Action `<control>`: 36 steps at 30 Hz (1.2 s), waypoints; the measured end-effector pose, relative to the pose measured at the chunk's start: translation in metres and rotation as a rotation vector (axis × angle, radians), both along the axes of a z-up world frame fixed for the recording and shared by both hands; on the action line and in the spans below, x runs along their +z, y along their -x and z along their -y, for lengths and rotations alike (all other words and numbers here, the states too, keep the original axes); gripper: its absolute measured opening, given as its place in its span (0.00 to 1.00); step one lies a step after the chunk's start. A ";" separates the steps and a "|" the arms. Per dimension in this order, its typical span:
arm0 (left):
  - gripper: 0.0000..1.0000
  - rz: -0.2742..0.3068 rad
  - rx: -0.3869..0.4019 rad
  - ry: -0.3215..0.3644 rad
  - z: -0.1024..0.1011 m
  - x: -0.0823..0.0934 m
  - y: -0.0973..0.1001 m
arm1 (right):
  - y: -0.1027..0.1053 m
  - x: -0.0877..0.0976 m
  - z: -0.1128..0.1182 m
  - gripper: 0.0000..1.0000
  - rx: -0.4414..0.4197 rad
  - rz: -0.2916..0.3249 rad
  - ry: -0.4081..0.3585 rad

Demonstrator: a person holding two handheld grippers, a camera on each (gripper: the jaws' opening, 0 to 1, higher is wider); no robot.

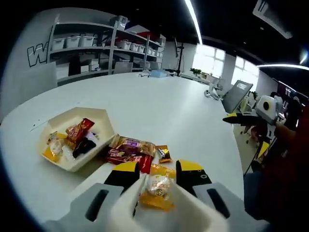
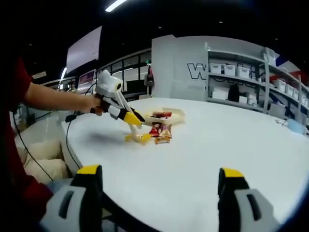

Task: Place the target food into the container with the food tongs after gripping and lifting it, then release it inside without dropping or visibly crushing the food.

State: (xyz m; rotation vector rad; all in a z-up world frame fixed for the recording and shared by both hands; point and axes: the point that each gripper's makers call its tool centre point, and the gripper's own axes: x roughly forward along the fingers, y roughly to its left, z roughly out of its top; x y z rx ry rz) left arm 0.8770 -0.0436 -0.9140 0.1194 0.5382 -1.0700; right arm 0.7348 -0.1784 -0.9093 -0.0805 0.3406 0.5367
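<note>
Left tool (image 1: pixel 159 180) tilted over wrapped snack (image 1: pixel 158 186)

My tongs (image 1: pixel 161 208) hide the lower part of the wrapped snack (image 1: pixel 157 191) at 6 o'clock. In the right gripper view, the container (image 2: pixel 166 116) contents are too small to tell.

A snack (image 1: pixel 157 187) in clear wrap with a yellow-orange base sits between the tips of the white tongs (image 1: pixel 159 210), low over the worktop (image 1: pixel 159 104) just beside a loose pile of wrapped snacks (image 1: pixel 130 150). The container (image 1: pixel 77 137) is a shallow, cream, angular tray lying flat on the worktop to the left of that pile, already holding several wrapped snacks in red, black, yellow and clear packs.
</note>
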 end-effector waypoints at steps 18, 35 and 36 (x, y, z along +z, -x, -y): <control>0.29 0.039 -0.066 -0.047 0.007 -0.007 0.004 | 0.002 -0.003 0.003 0.99 -0.005 -0.007 0.004; 0.29 0.016 -0.096 -0.078 0.008 -0.016 0.002 | 0.001 -0.005 0.009 0.99 -0.013 -0.009 0.005; 0.29 0.011 -0.094 -0.076 0.008 -0.016 0.002 | 0.001 -0.005 0.009 0.99 -0.013 -0.008 0.005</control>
